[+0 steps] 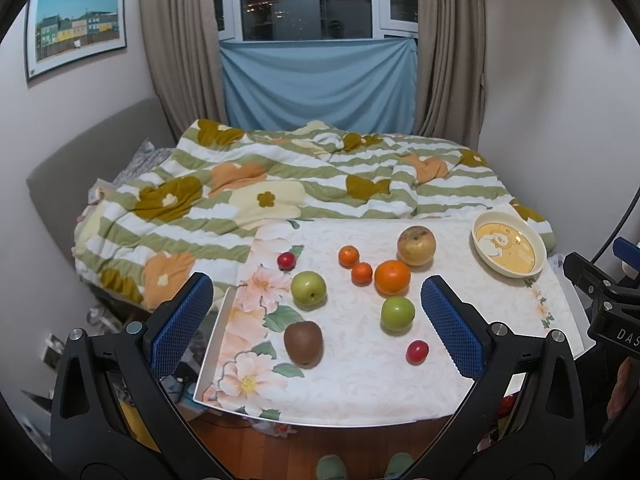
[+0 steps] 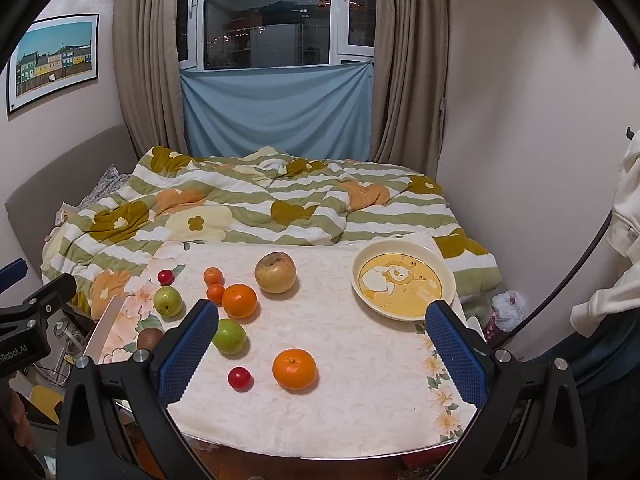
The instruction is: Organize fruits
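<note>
From the left wrist view, the left hand-held gripper (image 1: 316, 308) hung spread wide over the counter (image 1: 360, 392), pinching nothing. Taking the bowl (image 1: 508, 249) at the counter's far right corner as landmark, the russet apple (image 1: 416, 245) lay just to its left, the large orange (image 1: 392, 277) left and nearer the camera, and two small tangerines (image 1: 349, 256) further left. A green apple (image 1: 397, 312), a second green apple (image 1: 308, 287), a kiwi (image 1: 303, 343) and two red cherry tomatoes (image 1: 417, 352) lay well apart from it.

From the right wrist view, the right hand-held gripper (image 2: 322, 332) was likewise spread and empty (blue pads (image 2: 456, 352) well apart). Another orange (image 2: 294, 369) sat on the counter left of the bowl (image 2: 403, 279) and nearer the camera, which held no fruit.
</note>
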